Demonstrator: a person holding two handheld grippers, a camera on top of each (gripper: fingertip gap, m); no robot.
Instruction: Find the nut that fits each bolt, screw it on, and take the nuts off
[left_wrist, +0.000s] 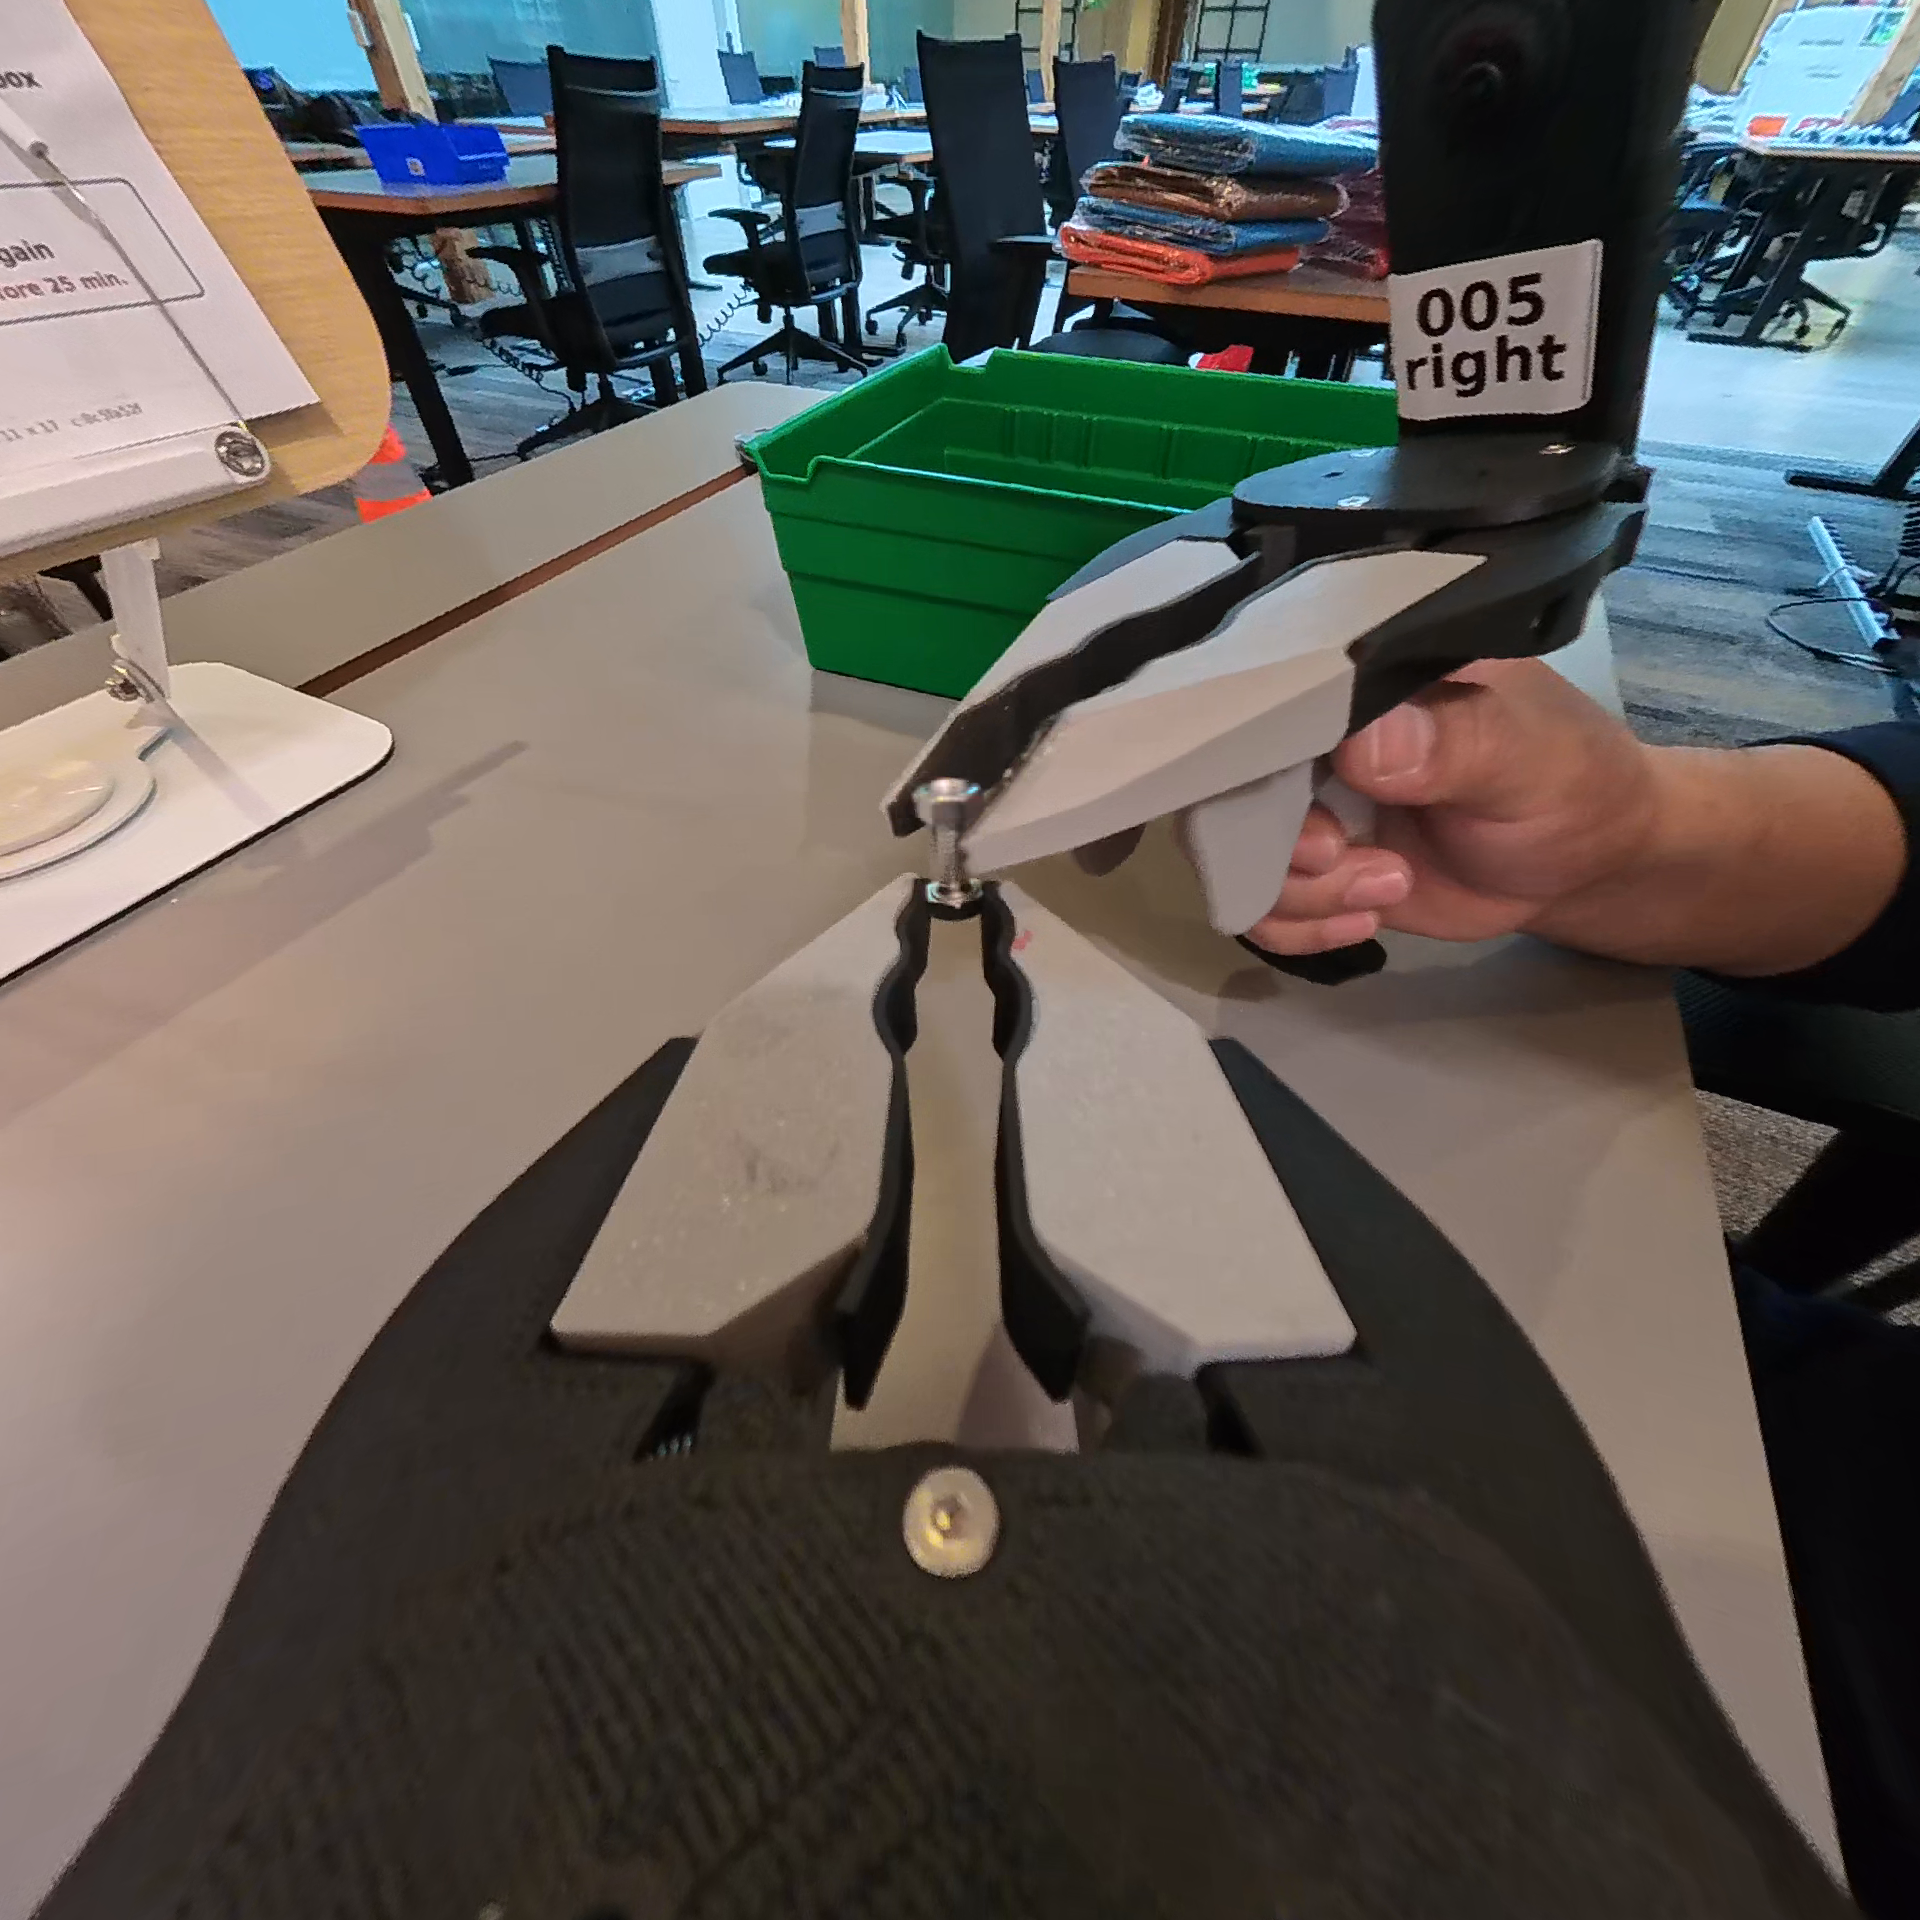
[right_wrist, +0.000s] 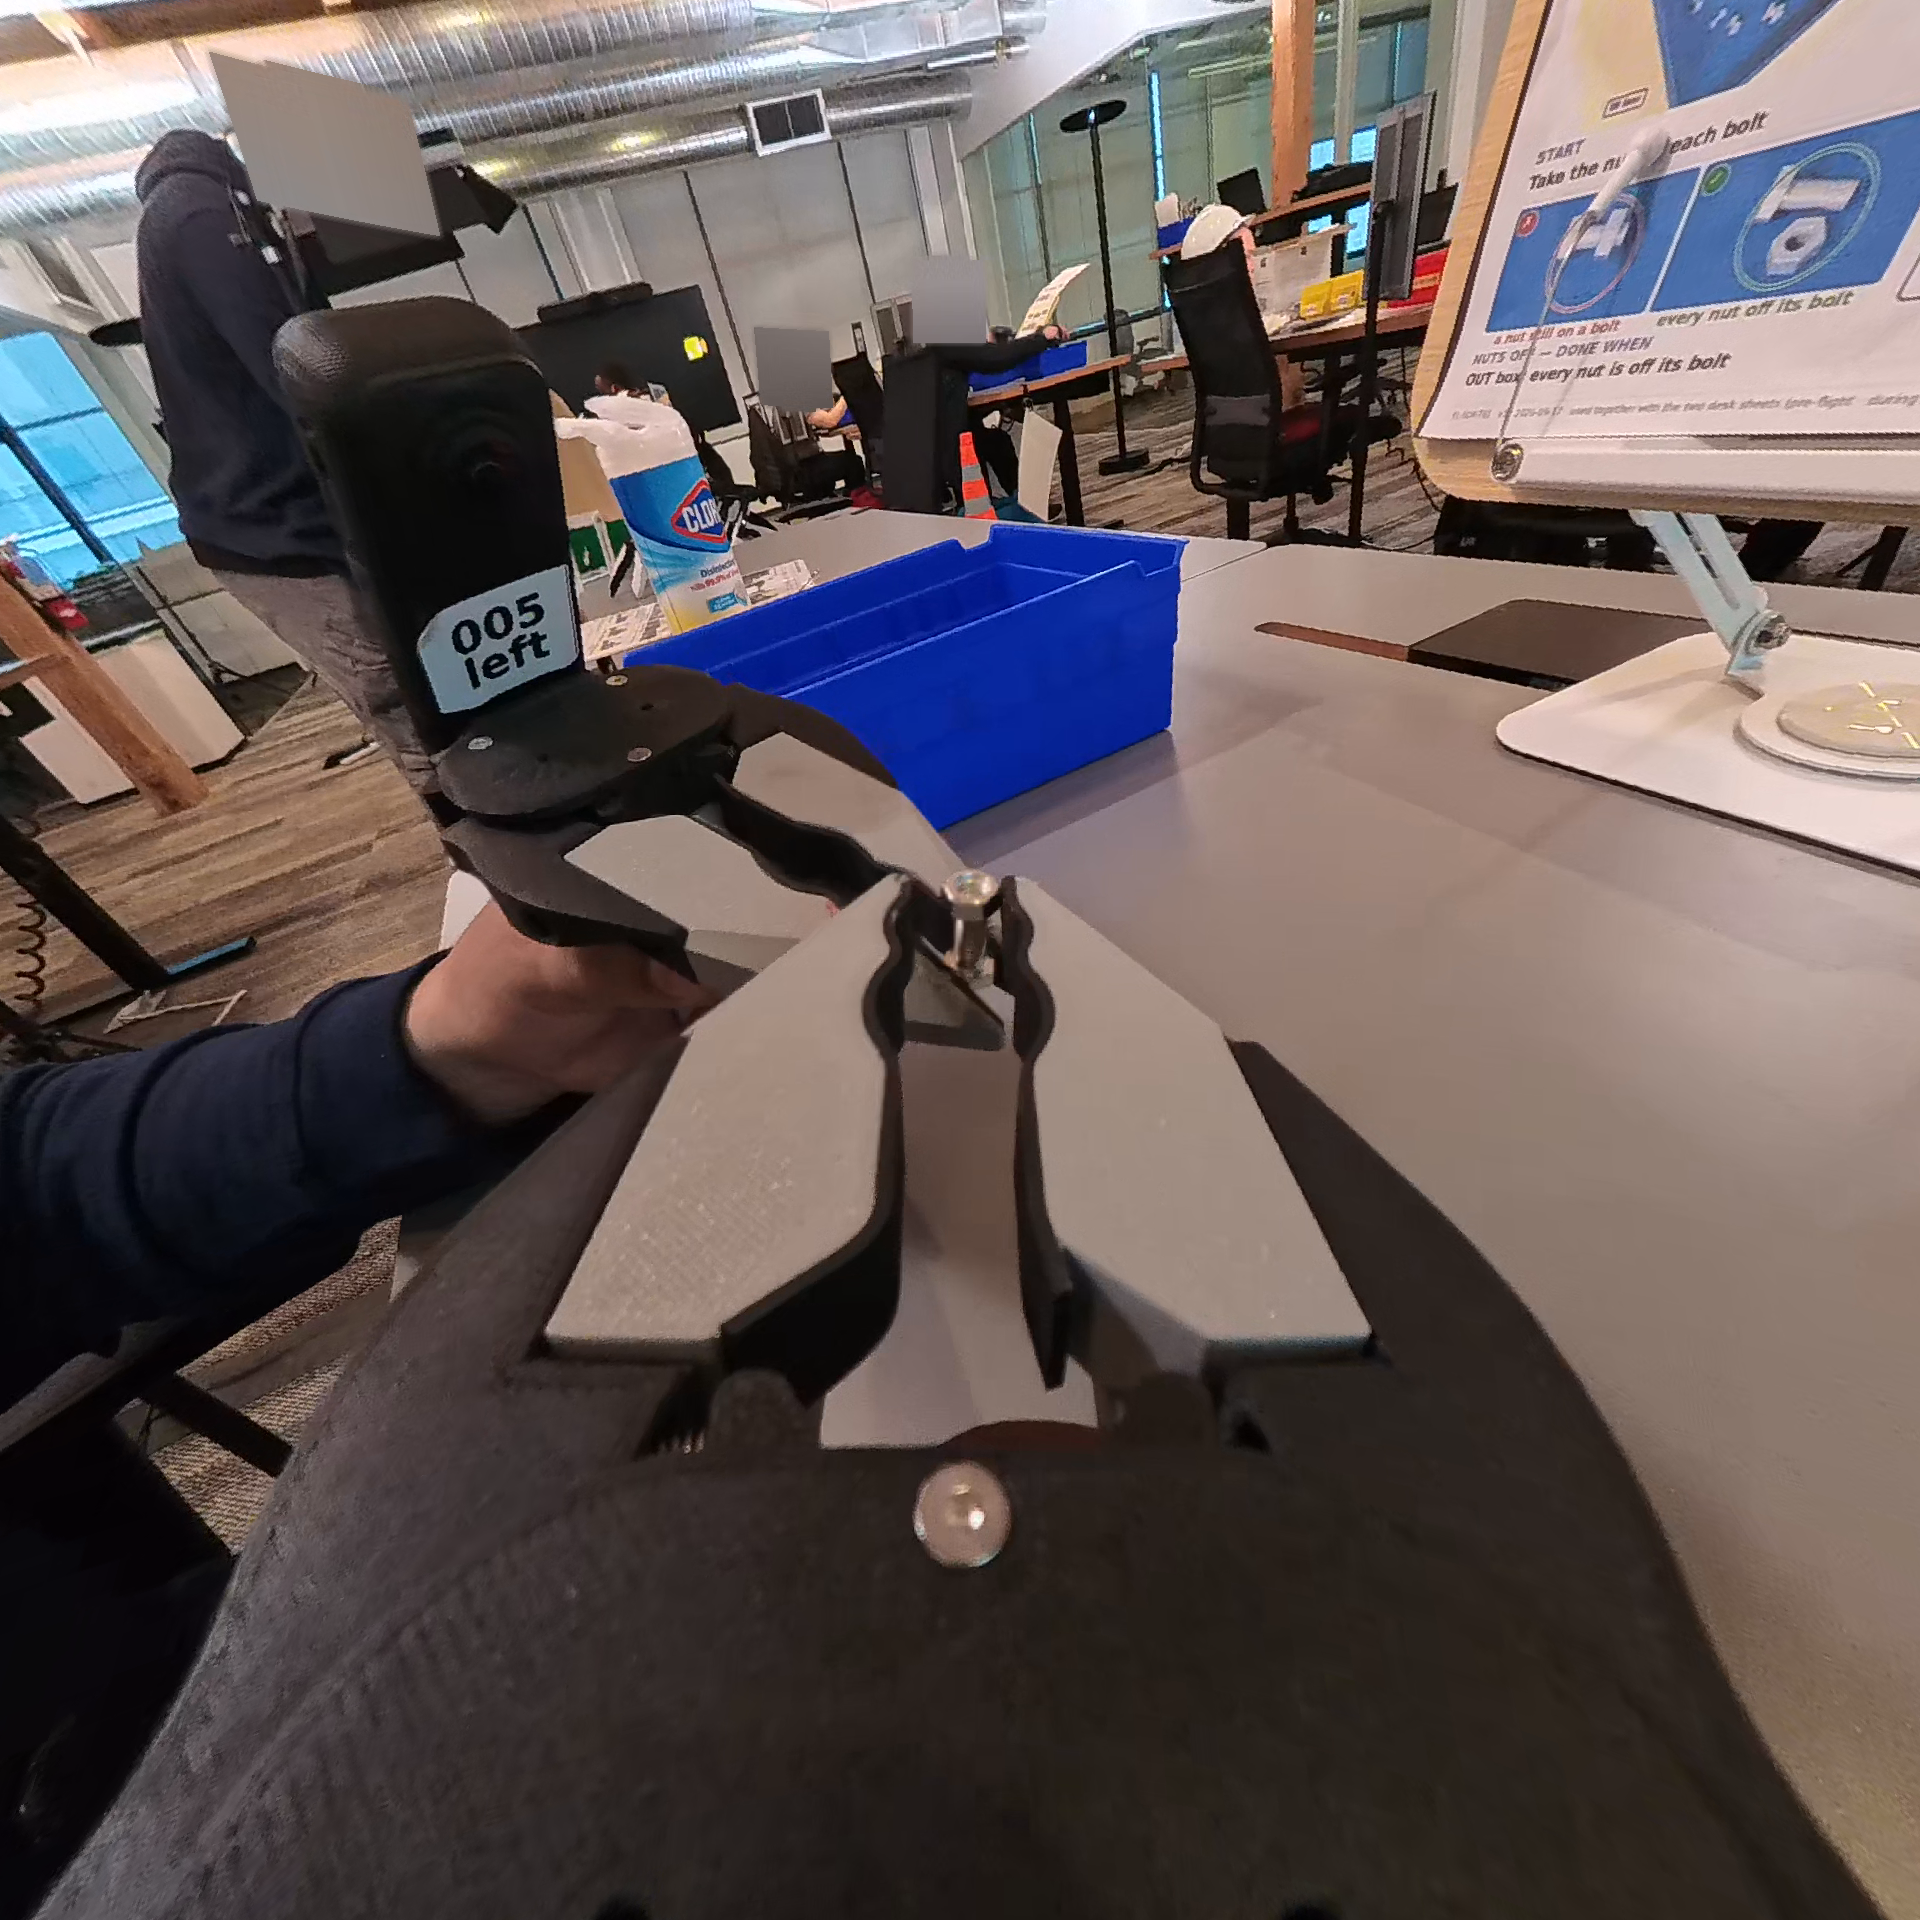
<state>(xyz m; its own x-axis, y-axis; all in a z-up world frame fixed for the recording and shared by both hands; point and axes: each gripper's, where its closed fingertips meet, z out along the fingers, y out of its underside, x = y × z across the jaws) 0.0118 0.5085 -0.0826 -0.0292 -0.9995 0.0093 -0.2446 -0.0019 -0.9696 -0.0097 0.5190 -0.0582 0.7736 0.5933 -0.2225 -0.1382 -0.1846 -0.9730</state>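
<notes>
We have the left gripper clamped on the nut, the right gripper pinching the bolt by its head. Bolt upright, its shank in the nut, above the grey table. Green bin behind, blue bin further left.

Both views are brightly and evenly lit, apparently from overhead room lights and daylight through far windows. The grey table carries a soft sheen, with pale reflections just in front of the green bin and faint, diffuse shadows beside the white stand base. Wide-angle distortion bends straight lines toward the edges. The nearest black housing is softly blurred; the room behind the blue bin stays fairly sharp.
</notes>
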